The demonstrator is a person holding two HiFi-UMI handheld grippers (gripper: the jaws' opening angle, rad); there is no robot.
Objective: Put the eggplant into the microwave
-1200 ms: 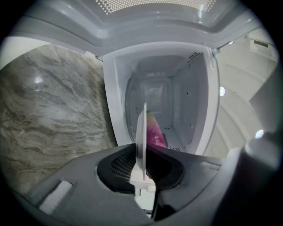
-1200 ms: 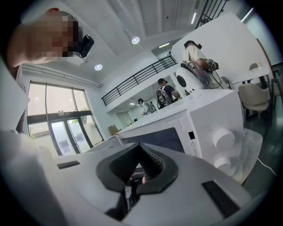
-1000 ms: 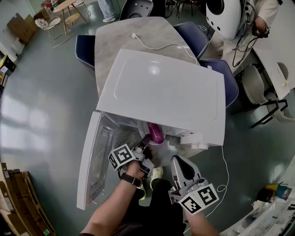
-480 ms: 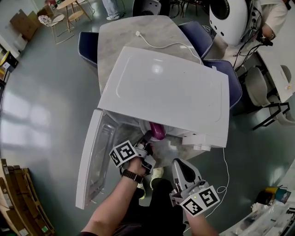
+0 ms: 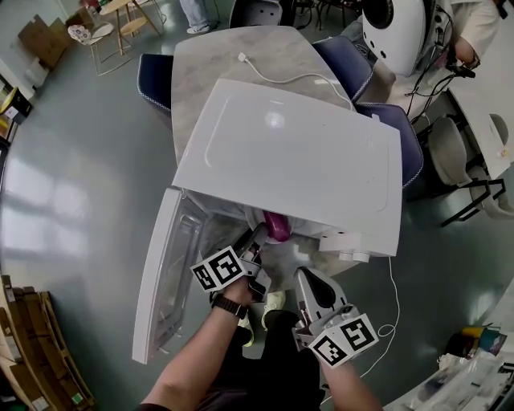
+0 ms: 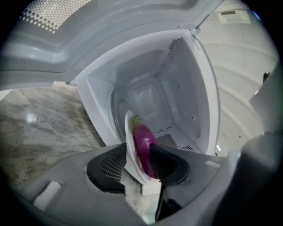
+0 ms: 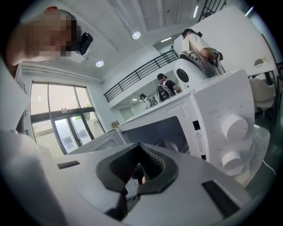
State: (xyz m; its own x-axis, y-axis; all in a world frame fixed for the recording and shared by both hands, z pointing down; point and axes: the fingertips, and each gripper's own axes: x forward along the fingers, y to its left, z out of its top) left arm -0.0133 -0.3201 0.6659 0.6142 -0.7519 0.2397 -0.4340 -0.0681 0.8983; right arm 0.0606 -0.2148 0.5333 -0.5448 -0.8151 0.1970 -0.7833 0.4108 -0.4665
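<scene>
**Eggplant at the microwave's mouth**

The left gripper [image 5: 259, 237] reaches into the open microwave [image 5: 289, 152]; its jaws have just been spreading, with a plate [image 6: 129, 145] and the eggplant [image 6: 143, 143] on it between them, at the microwave's mouth; the right gripper [image 5: 307, 281] hangs in front of the microwave, jaws pressed together, empty; the door [image 5: 165, 273] stands open at the microwave's left.

"What lies on the marble table [image 5: 210, 68]?"
"A white cable [image 5: 289, 78]. Blue chairs [image 5: 152, 80] stand at the table's two sides, and wooden chairs [image 5: 112, 24] stand beyond its far left corner."
</scene>
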